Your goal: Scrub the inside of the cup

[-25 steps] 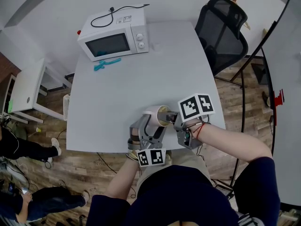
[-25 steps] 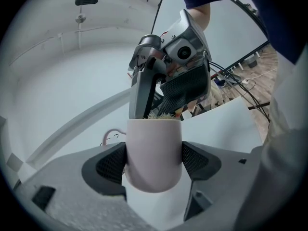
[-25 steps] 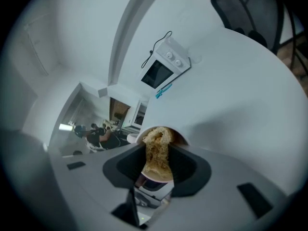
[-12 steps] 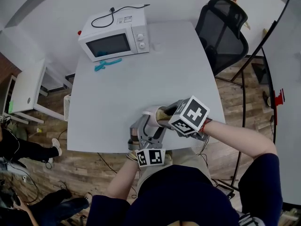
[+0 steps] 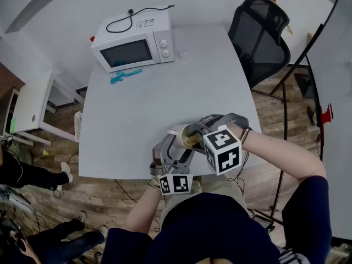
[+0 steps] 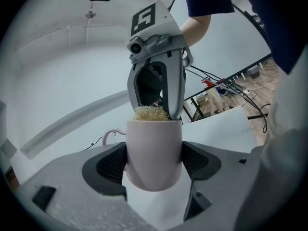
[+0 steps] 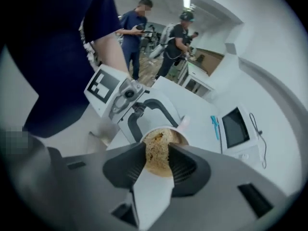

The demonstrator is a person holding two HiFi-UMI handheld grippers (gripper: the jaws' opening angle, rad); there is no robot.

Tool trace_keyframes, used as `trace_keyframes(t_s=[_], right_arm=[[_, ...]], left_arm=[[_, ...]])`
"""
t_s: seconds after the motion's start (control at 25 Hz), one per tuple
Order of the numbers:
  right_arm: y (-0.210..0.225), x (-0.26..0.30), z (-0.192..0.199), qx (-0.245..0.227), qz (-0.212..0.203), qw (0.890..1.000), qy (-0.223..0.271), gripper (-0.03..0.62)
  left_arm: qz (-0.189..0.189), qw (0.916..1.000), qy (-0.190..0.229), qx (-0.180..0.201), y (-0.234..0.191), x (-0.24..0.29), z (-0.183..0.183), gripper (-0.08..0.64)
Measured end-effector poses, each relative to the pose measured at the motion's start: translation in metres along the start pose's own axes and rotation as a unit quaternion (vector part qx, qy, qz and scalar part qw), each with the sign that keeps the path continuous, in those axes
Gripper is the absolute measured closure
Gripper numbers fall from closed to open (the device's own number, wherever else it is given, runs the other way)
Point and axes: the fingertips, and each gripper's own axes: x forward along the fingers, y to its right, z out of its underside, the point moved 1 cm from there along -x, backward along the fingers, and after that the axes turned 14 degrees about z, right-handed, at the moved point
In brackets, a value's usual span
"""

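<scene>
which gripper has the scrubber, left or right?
The right gripper: its jaws are shut on the tan fibrous scrubber, which is pushed into the mouth of the cup. The left gripper only clamps the cup's body.

My cup [image 6: 154, 158] looks smooth, matt, pale pink ceramic; my scrubber [image 6: 150, 113] is rough, straw-like fibre; the table [image 5: 165, 92] matt grey-white.

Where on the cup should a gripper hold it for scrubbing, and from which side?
Across the rounded body of the cup, coming from its base end, as the left gripper does. That leaves the open mouth free for the scrubber in the right gripper and avoids the handle sticking out sideways.
</scene>
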Motion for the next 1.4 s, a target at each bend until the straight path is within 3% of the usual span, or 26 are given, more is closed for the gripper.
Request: trace_keyframes(t_s=[0.12,0.2,0.52,0.76,0.96,1.12,1.4], right_arm=[[-0.003,0.000,0.009,-0.129,0.014,0.992,0.004,0.442],[-0.004,0.001,0.012,-0.167,0.019,0.986,0.004,0.442],[-0.001,-0.001,0.012,-0.150,0.023,0.988,0.005,0.442],[0.003,-0.013,0.009,-0.062,0.014,0.998,0.018,0.442],[0.014,-0.029,0.013,0.019,0.030,0.999,0.031,0.442],[0.030,-0.045,0.020,0.094,0.068,0.992,0.043,0.442],[0.032,-0.053,0.038,0.220,0.087,0.970,0.060,0.442]], left_arm=[[0.001,1.0000,0.002,0.002,0.000,0.002,-0.002,0.190],[0.001,1.0000,0.003,0.003,0.000,0.003,-0.002,0.190],[-0.001,1.0000,0.005,-0.001,-0.002,0.004,-0.005,0.190],[-0.001,0.9997,0.002,-0.023,0.000,0.006,0.004,0.190],[-0.008,0.9979,-0.005,-0.064,0.000,0.007,0.019,0.190],[-0.011,0.9941,-0.009,-0.107,0.002,0.009,0.032,0.190],[-0.003,0.9826,-0.023,-0.184,0.016,0.017,0.064,0.190]])
